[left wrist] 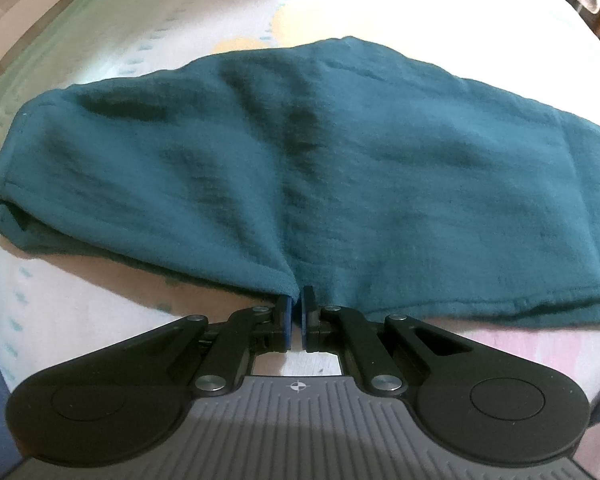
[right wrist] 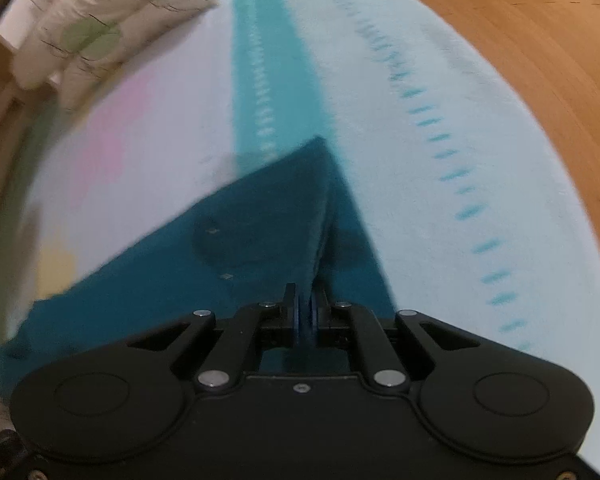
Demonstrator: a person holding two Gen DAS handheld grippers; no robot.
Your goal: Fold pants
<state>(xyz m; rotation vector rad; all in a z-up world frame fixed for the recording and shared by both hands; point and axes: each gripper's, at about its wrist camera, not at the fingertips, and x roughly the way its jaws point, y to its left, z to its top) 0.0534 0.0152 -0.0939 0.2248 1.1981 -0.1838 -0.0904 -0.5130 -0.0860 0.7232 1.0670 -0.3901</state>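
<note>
Dark teal pants (left wrist: 308,184) lie folded across a pale bedspread (left wrist: 100,300). In the left wrist view my left gripper (left wrist: 297,304) is at the near edge of the pants, its blue pads almost closed on a pinch of the fabric edge. In the right wrist view my right gripper (right wrist: 306,304) is shut on a raised ridge of the pants (right wrist: 220,248), which spread out to the left below it. The view is blurred by motion.
The bedspread (right wrist: 420,200) has a teal stripe (right wrist: 268,60) and stitched dashes. A wooden floor (right wrist: 540,60) runs along the right of the bed. Pillows (right wrist: 92,32) lie at the far left.
</note>
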